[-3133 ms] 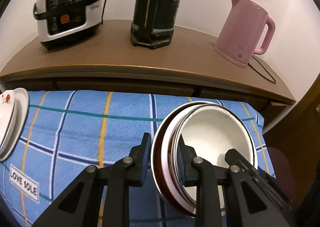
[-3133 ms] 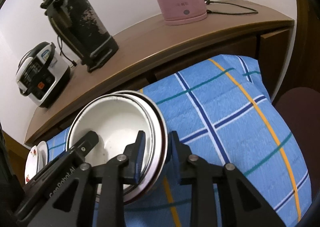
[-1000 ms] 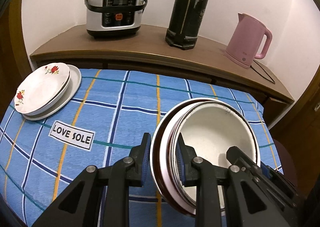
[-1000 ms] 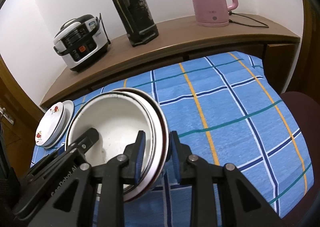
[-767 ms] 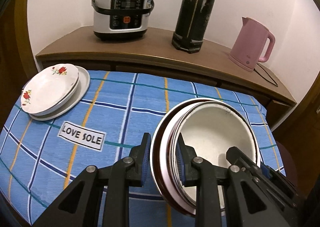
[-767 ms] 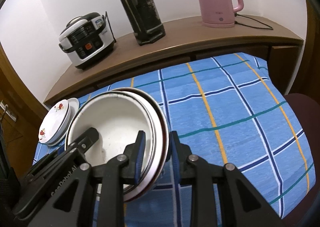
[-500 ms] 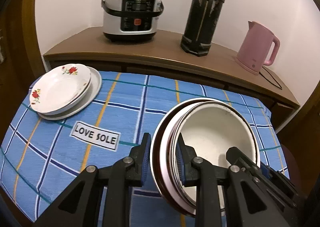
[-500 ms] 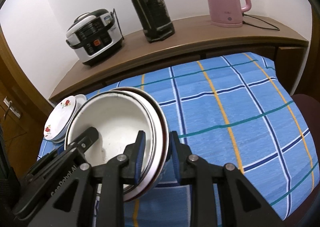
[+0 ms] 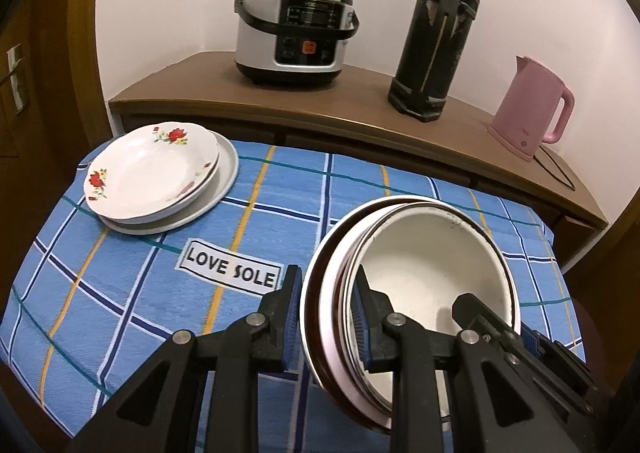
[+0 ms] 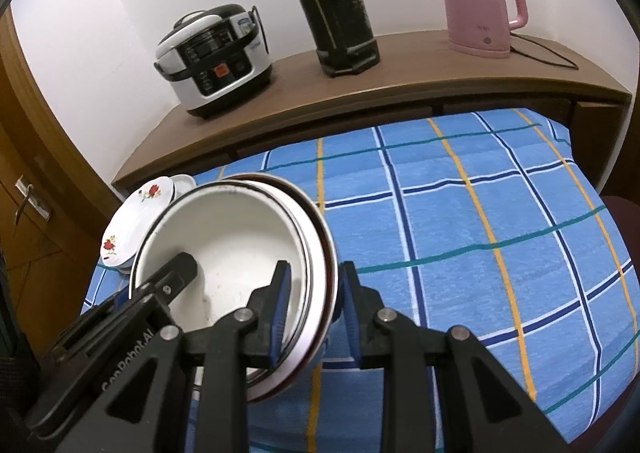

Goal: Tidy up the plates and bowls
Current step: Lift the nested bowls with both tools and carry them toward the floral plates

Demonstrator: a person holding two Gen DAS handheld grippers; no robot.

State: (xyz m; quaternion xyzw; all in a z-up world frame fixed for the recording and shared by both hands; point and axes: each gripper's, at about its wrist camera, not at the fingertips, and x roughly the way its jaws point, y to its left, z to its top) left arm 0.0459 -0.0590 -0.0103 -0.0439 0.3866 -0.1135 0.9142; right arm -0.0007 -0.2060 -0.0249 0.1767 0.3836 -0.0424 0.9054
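Observation:
A stack of nested white bowls with dark rims (image 9: 432,265) is held up over the blue checked tablecloth. My left gripper (image 9: 326,317) is shut on the stack's left rim, and my right gripper (image 10: 312,309) is shut on its right rim (image 10: 316,253). The right gripper's fingers (image 9: 480,317) also show inside the bowl in the left wrist view. A stack of white plates with red flowers (image 9: 156,173) sits at the table's far left corner, and shows in the right wrist view (image 10: 136,213) partly behind the bowls.
A wooden sideboard (image 9: 360,121) behind the table carries a rice cooker (image 9: 296,41), a black thermos (image 9: 438,37) and a pink kettle (image 9: 532,113). A "LOVE SOLE" label (image 9: 230,273) lies on the cloth. A wooden door (image 10: 28,213) stands at left.
Both grippers have carried the bowl stack back and to the left, higher over the table. The flowered plates have come further into view. The grip on the bowls is unchanged.

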